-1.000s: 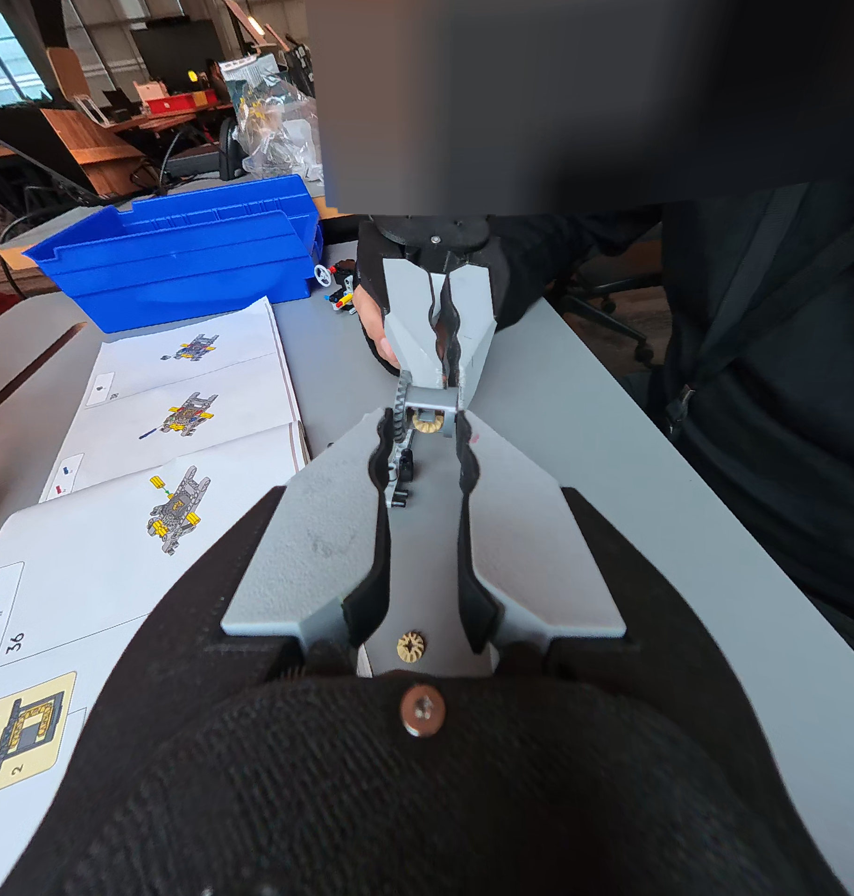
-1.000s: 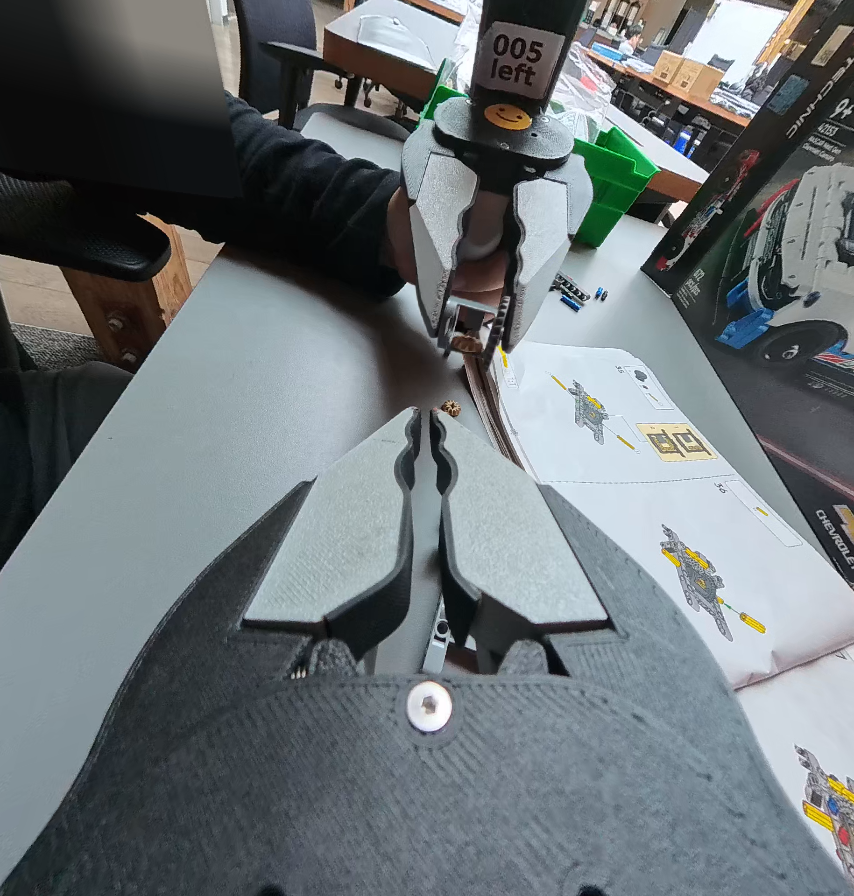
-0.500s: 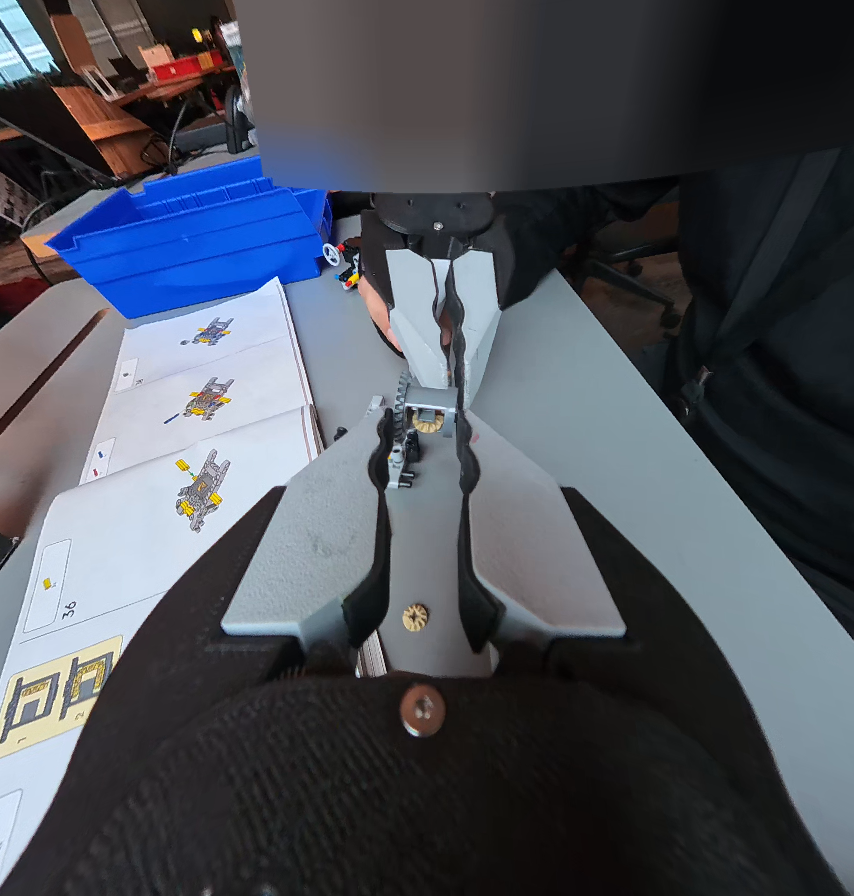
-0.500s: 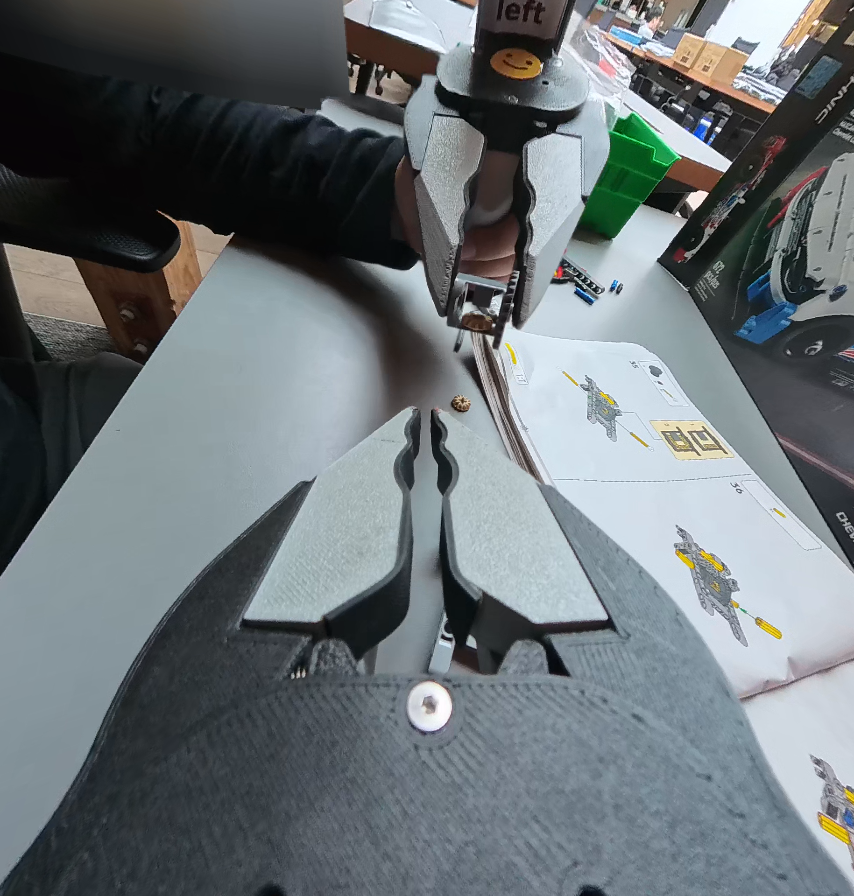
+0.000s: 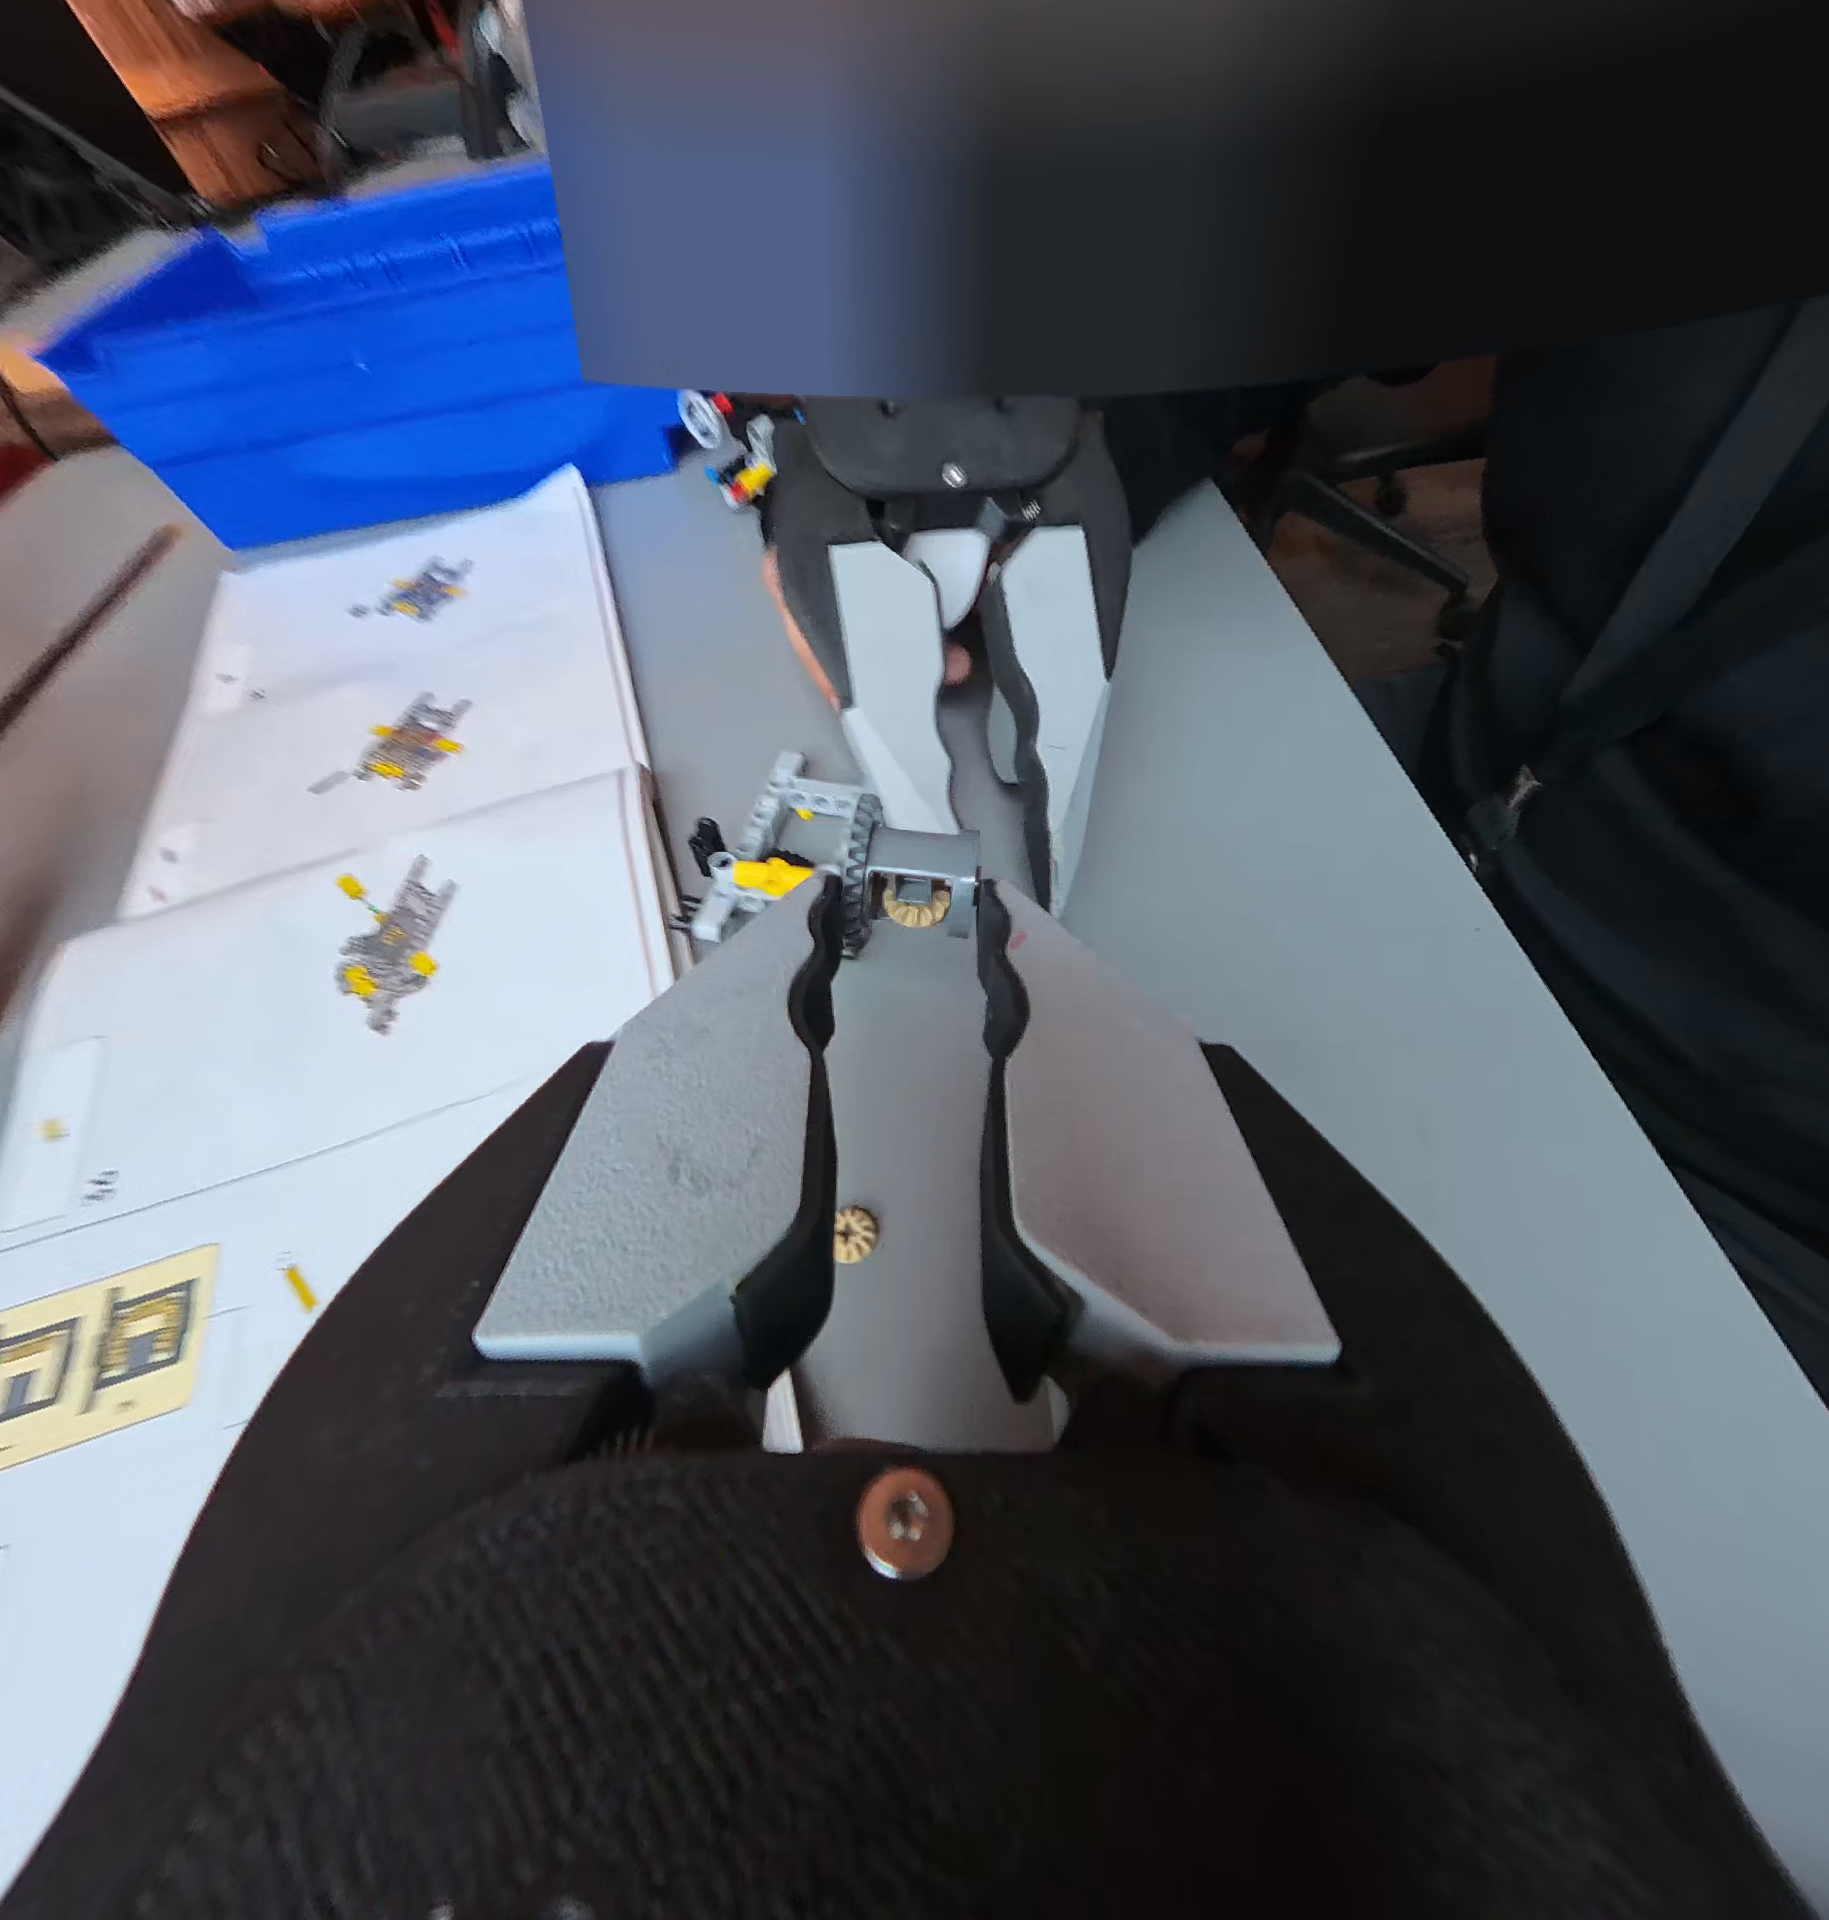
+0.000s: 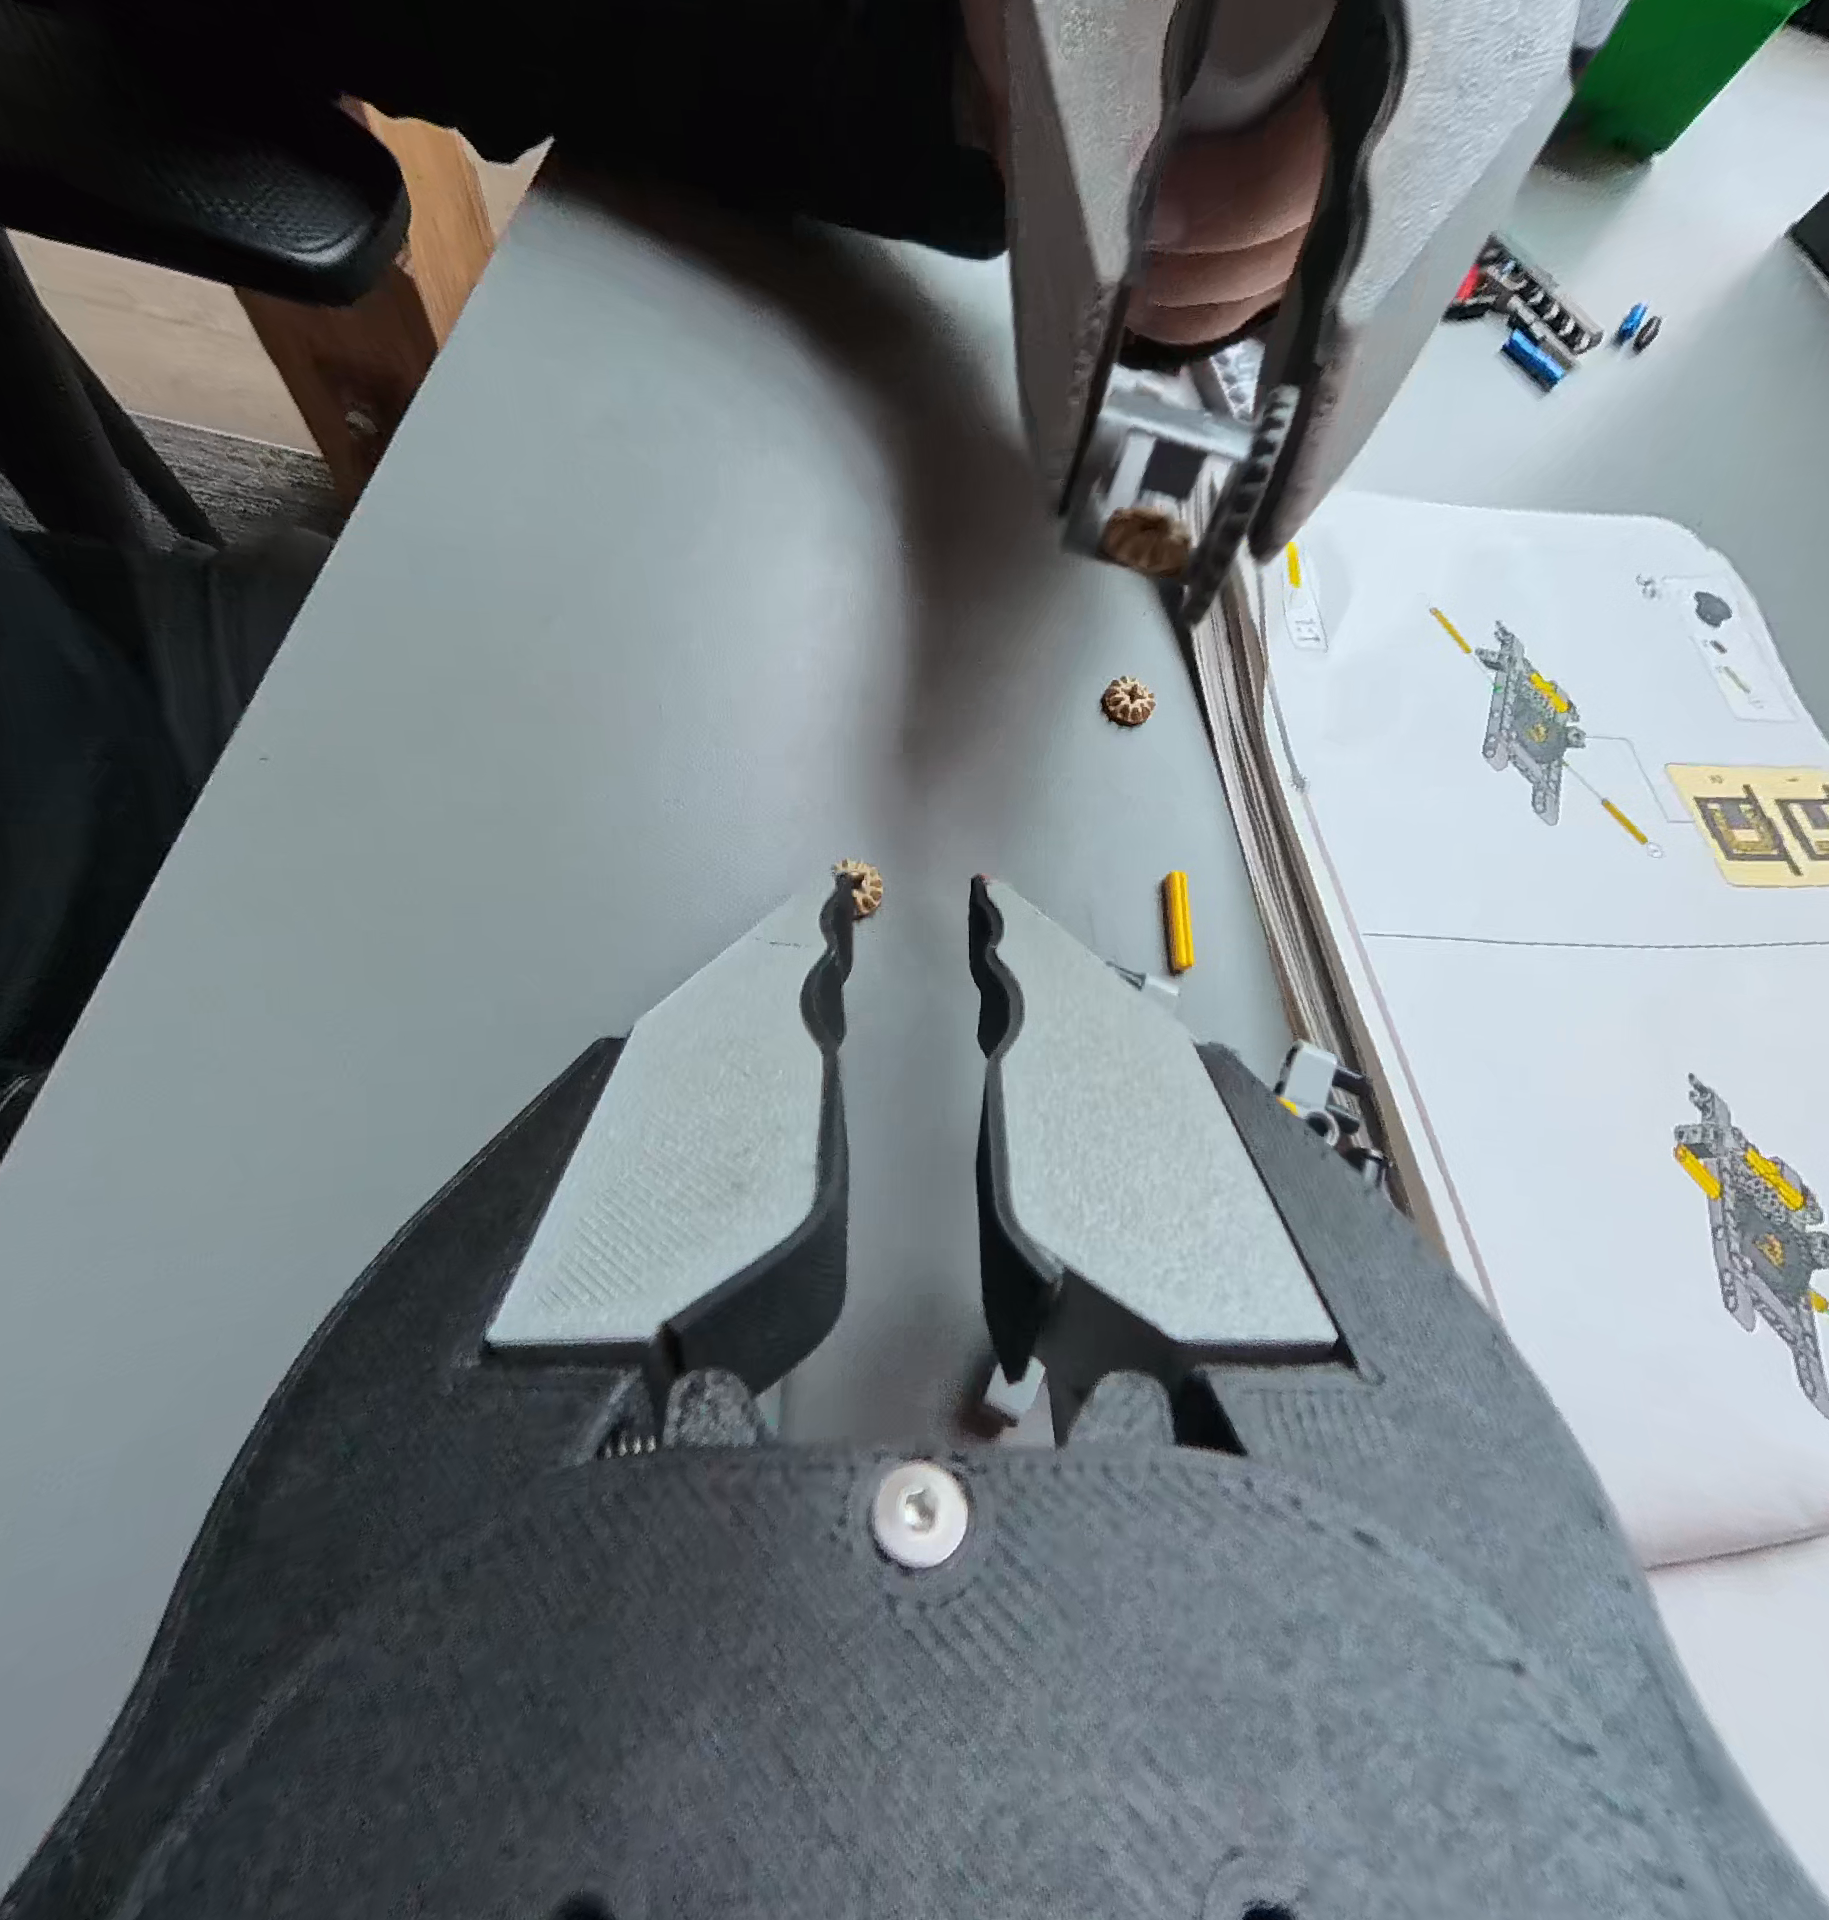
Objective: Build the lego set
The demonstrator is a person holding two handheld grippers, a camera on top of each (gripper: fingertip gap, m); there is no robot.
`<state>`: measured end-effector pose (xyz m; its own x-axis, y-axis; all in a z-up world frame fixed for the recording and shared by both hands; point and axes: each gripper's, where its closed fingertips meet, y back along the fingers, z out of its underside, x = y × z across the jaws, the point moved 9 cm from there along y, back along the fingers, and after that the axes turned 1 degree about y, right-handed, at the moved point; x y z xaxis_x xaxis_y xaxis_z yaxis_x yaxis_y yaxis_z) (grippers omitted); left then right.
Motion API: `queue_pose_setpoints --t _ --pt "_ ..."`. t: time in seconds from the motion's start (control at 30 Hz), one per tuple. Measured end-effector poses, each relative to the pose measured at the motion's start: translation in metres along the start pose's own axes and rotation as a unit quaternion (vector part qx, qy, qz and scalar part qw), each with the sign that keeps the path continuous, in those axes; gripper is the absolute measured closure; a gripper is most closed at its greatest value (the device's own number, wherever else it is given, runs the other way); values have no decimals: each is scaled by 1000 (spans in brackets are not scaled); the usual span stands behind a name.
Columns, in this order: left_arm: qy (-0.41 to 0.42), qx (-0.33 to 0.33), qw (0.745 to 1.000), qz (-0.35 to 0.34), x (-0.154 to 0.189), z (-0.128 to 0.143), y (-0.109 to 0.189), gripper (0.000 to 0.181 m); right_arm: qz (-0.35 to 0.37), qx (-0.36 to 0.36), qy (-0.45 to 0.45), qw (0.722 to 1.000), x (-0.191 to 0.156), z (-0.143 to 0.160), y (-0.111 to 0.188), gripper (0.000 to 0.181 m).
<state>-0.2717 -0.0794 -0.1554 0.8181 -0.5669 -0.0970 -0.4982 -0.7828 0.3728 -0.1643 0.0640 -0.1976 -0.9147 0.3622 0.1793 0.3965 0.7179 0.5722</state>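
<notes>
My left gripper (image 5: 905, 899) is shut on a grey gear housing (image 5: 920, 857) with a tan bevel gear (image 5: 910, 906) inside and a black gear (image 5: 856, 894) on its side. It holds the housing above the table; the right wrist view shows it too (image 6: 1159, 447). My right gripper (image 6: 908, 894) is open, low over the table. A loose tan gear (image 6: 860, 886) sits at its left fingertip; I cannot tell whether it touches the finger. A second tan gear (image 6: 1130, 701) lies on the table between the grippers. A yellow axle (image 6: 1178, 920) lies beside the right finger.
The open instruction booklet (image 6: 1564, 987) lies along the table. A grey frame assembly with yellow parts (image 5: 775, 852) rests beside it. A blue bin (image 5: 370, 353) stands behind, a green bin (image 6: 1668, 73) and blue pins (image 6: 1533, 348) are farther off. A person sits at the table edge. Tip to tip, the grippers are about 7 cm apart. About 5 cm separates my right fingertips from the yellow axle (image 6: 1178, 920).
My right gripper has opened and drawn back, and a tan gear now shows at its left fingertip. My left gripper still holds the housing and has come closer to the right one.
</notes>
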Motion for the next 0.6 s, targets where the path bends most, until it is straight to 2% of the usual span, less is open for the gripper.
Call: queue_pose_setpoints --t 0.13,0.33,0.6 --pt "-3 -25 1000 5 1 6 -6 159 -14 -17 -7 1000 1 1 -4 162" --pt "-11 -16 1000 -6 -2 7 1 158 -17 -51 7 999 -1 3 -11 165" --pt "-13 -44 999 -8 -4 16 -1 158 -9 -54 13 998 -2 -1 -17 169"
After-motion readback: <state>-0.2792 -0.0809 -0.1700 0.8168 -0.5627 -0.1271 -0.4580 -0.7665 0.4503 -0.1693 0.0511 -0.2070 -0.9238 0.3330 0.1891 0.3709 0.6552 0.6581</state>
